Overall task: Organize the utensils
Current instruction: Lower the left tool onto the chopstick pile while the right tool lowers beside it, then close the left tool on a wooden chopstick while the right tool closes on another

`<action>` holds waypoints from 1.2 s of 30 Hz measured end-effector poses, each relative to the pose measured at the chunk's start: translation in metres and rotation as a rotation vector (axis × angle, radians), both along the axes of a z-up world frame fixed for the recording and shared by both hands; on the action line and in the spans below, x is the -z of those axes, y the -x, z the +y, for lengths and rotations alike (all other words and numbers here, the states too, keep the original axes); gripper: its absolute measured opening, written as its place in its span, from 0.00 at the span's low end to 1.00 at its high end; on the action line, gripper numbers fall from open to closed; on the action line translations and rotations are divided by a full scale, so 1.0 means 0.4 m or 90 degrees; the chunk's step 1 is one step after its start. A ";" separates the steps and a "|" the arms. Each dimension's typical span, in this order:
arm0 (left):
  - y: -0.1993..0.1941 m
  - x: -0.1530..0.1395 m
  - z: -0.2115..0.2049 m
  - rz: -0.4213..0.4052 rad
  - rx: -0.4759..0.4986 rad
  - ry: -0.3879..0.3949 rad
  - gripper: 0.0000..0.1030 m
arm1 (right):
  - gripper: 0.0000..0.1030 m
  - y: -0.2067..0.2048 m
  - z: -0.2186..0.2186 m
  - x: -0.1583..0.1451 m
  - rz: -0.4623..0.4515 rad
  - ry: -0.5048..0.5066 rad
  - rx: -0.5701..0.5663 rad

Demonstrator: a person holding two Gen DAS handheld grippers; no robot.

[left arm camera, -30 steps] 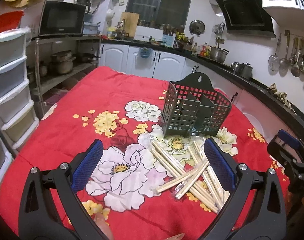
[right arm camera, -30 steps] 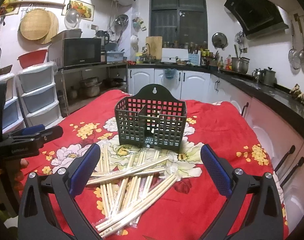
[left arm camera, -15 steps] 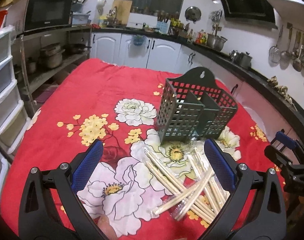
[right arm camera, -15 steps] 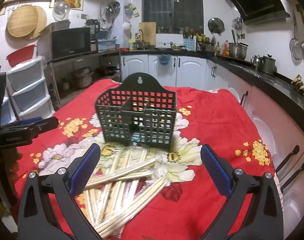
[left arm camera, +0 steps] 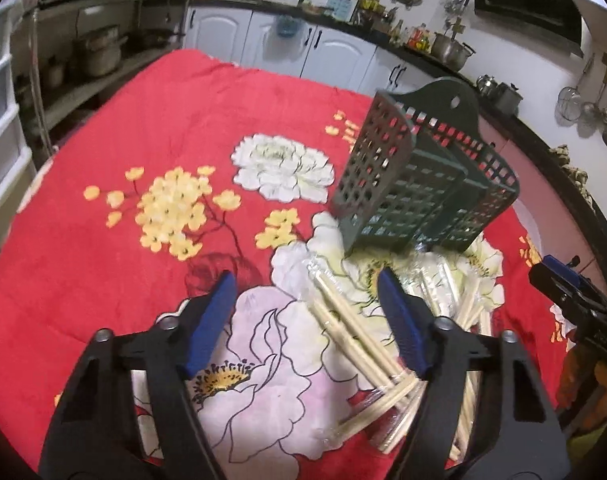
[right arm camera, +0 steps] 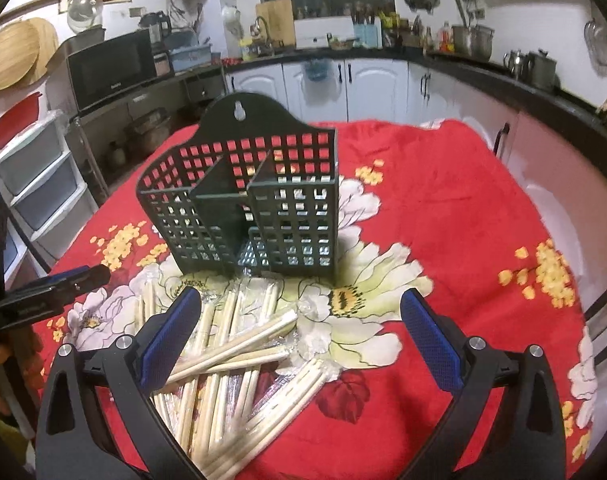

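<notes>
A heap of wrapped wooden chopsticks (left arm camera: 343, 328) (right arm camera: 231, 352) lies on the red flowered cloth, just in front of a dark green lattice utensil holder (left arm camera: 419, 184) (right arm camera: 243, 208) that stands upright with its compartments empty. My left gripper (left arm camera: 309, 312) hovers over the left end of the heap. Its jaws are closing, a few chopsticks lie under the gap near the right pad, and neither pad presses on them. My right gripper (right arm camera: 301, 332) stands open over the right side of the heap, holding nothing. Each gripper shows at the edge of the other's view.
The table (right arm camera: 463, 216) under the red cloth fills the middle of a kitchen. White cabinets and a dark counter (right arm camera: 503, 76) run along the back and right. Plastic drawers (right arm camera: 39, 184) and a microwave shelf stand to the left.
Both grippers have come forward and down toward the chopsticks and holder, which now look larger. The left jaws have narrowed from wide open. The right jaws keep their width.
</notes>
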State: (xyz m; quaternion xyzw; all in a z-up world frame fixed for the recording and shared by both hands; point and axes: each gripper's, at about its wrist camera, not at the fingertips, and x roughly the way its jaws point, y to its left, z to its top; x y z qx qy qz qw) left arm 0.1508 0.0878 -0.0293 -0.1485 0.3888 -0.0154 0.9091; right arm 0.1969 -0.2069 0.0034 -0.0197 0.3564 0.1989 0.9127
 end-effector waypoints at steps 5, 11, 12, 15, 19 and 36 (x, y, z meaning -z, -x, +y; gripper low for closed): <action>-0.009 0.031 -0.004 0.025 0.020 0.015 0.49 | 0.84 -0.027 0.021 0.035 0.031 0.011 -0.008; -0.017 0.064 0.005 0.049 0.030 0.074 0.31 | 0.80 -0.069 0.013 0.076 0.104 -0.032 -0.003; -0.020 0.070 0.007 0.054 0.032 0.082 0.30 | 0.78 -0.077 0.009 0.084 0.122 -0.048 -0.007; -0.030 0.079 0.010 0.065 0.031 0.097 0.30 | 0.75 -0.087 0.007 0.093 0.139 -0.059 -0.010; -0.043 0.090 0.013 0.073 0.030 0.101 0.23 | 0.72 -0.093 0.007 0.101 0.151 -0.063 -0.015; -0.060 0.112 0.032 0.072 0.041 0.116 0.06 | 0.28 -0.136 -0.006 0.138 0.220 -0.119 -0.023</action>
